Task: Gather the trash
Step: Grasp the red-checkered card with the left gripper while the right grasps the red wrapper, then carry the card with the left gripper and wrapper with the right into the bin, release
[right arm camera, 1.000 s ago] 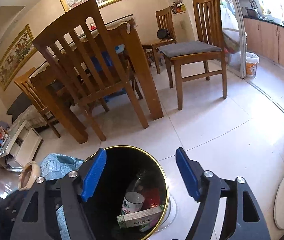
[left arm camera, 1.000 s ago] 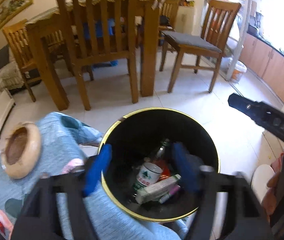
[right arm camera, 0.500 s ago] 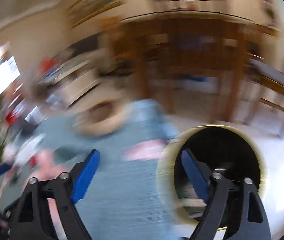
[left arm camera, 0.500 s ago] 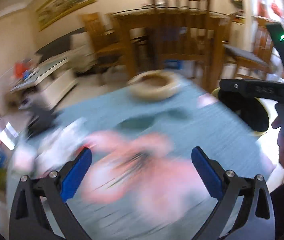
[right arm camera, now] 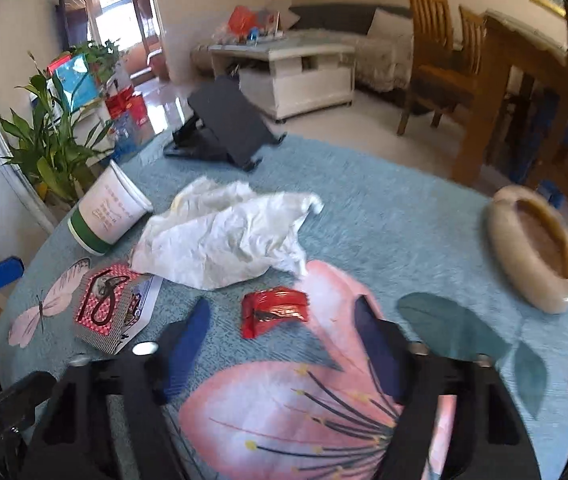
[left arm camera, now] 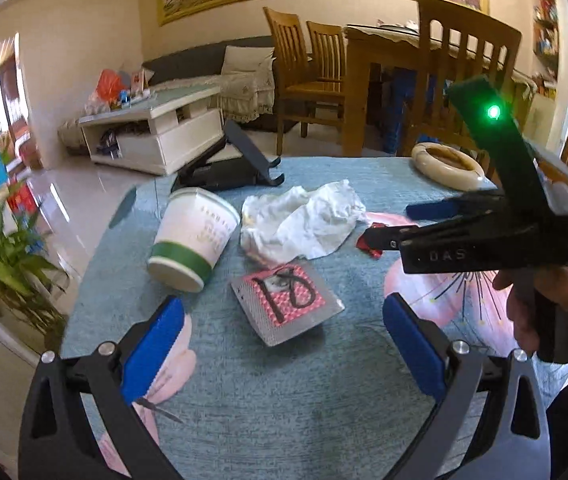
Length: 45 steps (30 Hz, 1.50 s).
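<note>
Trash lies on a blue flowered tablecloth (left arm camera: 284, 400). My left gripper (left arm camera: 284, 340) is open wide just short of a silver and pink card pack (left arm camera: 286, 302). Beyond it are a tipped paper cup (left arm camera: 192, 236) with a green band and a crumpled white tissue (left arm camera: 304, 220). In the right wrist view my right gripper (right arm camera: 284, 336) hangs low over a small red wrapper (right arm camera: 276, 312). Its jaws are closing with the wrapper between the fingertips, and the pads are not pressing on it. In the left wrist view the right gripper (left arm camera: 396, 224) partly hides that wrapper (left arm camera: 372, 246).
A beige round bowl (right arm camera: 536, 248) sits at the table's right side. A black folding stand (right arm camera: 224, 128) is at the far edge. The tissue (right arm camera: 224, 240), cup (right arm camera: 108, 216) and card pack (right arm camera: 108, 308) lie left of the wrapper. Wooden chairs, a white coffee table and a plant surround the table.
Both grippers swung away from above the black bin to the tablecloth with the trash. The left jaws spread wider. The right jaws stand narrower than before.
</note>
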{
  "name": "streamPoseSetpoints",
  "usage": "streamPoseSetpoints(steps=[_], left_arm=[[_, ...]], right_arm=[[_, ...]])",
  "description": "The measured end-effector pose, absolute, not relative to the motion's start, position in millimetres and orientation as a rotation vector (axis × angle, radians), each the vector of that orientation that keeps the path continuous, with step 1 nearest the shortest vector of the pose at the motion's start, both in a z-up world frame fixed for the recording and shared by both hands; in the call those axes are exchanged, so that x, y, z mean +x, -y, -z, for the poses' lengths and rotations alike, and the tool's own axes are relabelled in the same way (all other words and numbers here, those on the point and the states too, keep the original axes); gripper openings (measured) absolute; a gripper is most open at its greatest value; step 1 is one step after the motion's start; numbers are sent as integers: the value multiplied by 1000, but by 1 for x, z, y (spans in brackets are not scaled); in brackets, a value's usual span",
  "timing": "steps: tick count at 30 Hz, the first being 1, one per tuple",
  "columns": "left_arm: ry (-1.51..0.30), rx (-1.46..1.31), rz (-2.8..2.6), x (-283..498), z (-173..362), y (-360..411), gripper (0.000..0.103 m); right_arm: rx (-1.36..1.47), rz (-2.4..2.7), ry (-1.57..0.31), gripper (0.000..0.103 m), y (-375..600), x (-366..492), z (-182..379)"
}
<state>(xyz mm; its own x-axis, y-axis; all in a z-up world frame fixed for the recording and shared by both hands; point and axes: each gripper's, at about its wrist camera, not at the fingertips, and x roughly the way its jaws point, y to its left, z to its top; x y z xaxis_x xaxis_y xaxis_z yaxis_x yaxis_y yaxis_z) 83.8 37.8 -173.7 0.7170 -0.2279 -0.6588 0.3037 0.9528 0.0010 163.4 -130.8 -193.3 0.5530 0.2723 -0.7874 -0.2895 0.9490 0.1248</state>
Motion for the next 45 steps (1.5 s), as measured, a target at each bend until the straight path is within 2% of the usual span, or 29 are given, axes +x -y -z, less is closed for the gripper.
streamPoseSetpoints(steps=[8,10,12,14,22,28,29,30,32,37,45], left_arm=[[-756,21,277,94,183,-47,100],[-767,9,272,95,185,-48,100],[-777,-2,264,98,186,-47,100],[-787,-5,262,101,186,-42,100],[-830,71,206,121,185,4,100],[-991,86,27,150,223,13,99],[-984,74,22,150,223,12,97],[-977,63,16,151,222,11,81],[-961,36,18,153,217,8,59],[-973,-107,56,140,211,-13,57],[-930,-64,83,94,190,-10,57]], right_arm=[[-42,-337,-924,58,125,166,205],[-80,-311,-918,49,121,167,205],[-93,-312,-922,22,119,168,204],[-119,-312,-925,8,117,166,203],[-103,-306,-909,8,153,133,196],[42,-299,-883,8,209,101,190],[60,-298,-880,8,212,99,191],[81,-301,-876,8,216,99,191],[78,-305,-867,8,215,98,189],[75,-309,-834,8,210,96,179],[82,-282,-843,8,226,84,178]])
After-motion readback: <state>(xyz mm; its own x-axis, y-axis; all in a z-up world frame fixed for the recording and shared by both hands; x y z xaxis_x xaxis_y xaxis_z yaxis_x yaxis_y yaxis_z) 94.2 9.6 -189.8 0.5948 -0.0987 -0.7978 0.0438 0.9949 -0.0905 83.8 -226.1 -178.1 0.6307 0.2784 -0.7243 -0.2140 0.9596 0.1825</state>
